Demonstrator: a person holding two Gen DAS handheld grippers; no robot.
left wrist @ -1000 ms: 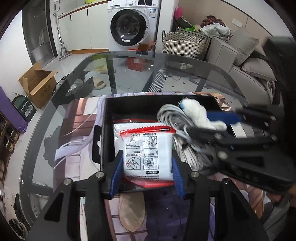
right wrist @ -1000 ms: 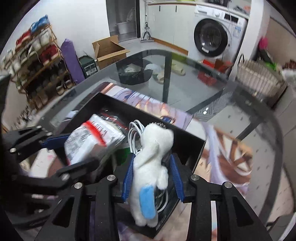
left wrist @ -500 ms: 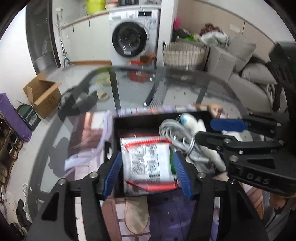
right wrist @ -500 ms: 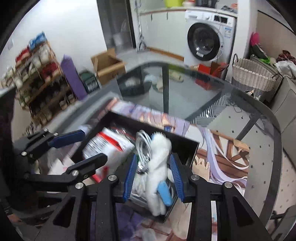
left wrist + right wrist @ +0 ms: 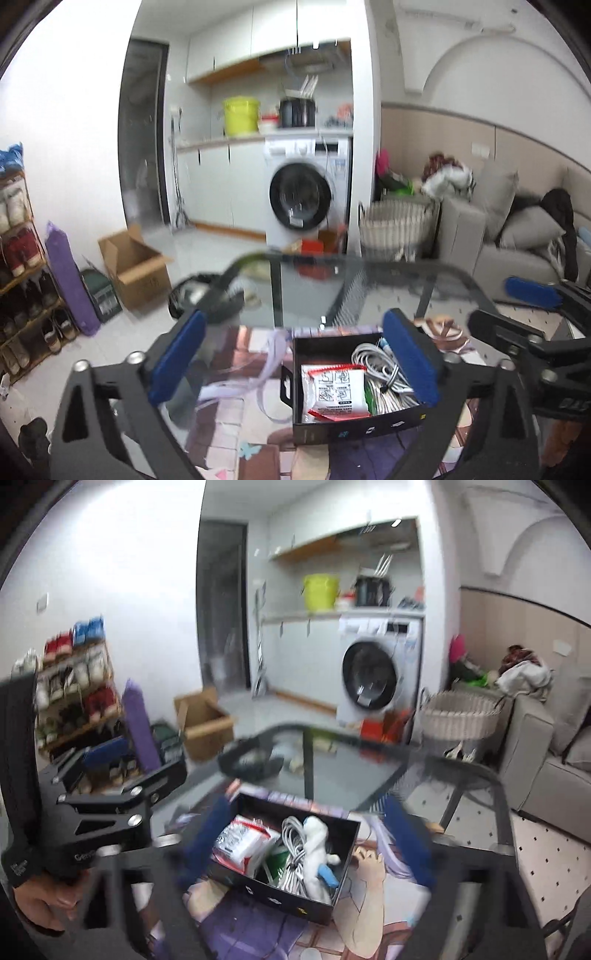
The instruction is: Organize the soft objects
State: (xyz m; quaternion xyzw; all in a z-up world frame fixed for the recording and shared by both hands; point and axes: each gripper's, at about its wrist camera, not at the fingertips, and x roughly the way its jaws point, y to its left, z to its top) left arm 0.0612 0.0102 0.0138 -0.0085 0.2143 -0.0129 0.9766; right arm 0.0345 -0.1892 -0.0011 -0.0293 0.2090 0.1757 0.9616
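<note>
My left gripper (image 5: 291, 363) was opening wide, nothing between its jaws; the packet (image 5: 338, 393) lay below and ahead in the black box (image 5: 354, 430). Rightward, my right gripper (image 5: 306, 843) was opening, empty, over the plush toy (image 5: 316, 853), whose long axis ran away from me.

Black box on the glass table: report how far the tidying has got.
Done: the black cardboard box holds the white red-trimmed packet, the coiled grey cable and the white plush toy with a blue patch. In hand: nothing; the left hand-held gripper and right hand-held gripper are opening, empty. Left: no loose soft items are visible on the table.
</note>
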